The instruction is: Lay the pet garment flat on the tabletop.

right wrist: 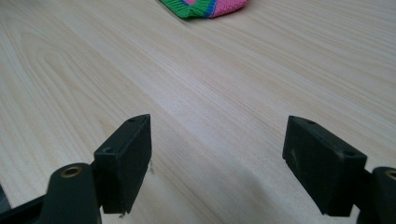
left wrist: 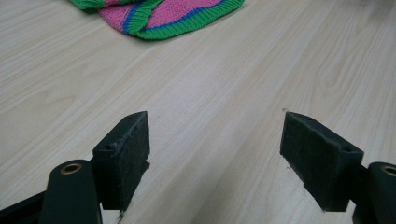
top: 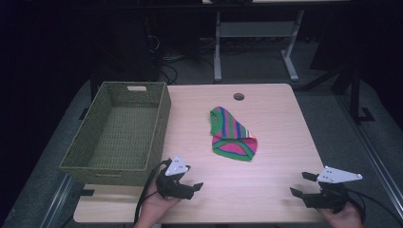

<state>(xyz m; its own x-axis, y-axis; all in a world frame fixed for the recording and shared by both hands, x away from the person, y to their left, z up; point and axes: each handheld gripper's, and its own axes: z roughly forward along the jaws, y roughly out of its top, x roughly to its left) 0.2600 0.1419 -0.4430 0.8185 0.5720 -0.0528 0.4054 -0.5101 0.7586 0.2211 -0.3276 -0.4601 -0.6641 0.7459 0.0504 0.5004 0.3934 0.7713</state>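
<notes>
A knitted sock (top: 231,134) striped in green, pink, blue and orange lies crumpled near the middle of the light wooden table (top: 275,114). My left gripper (top: 194,178) rests low at the table's front left, open, with bare wood between its pads. My right gripper (top: 301,184) sits at the front right, also open and holding nothing. In the left gripper view the sock (left wrist: 159,16) lies at the top, well beyond the left gripper (left wrist: 215,154). In the right gripper view a corner of the sock (right wrist: 205,6) peeks in at the top edge, far past the right gripper (right wrist: 217,158).
An olive woven basket (top: 121,133) with nothing inside stands on the table's left side, close beside my left gripper. A round cable hole (top: 238,97) is at the table's far edge. Desk legs (top: 217,47) and cables stand on the dark floor behind.
</notes>
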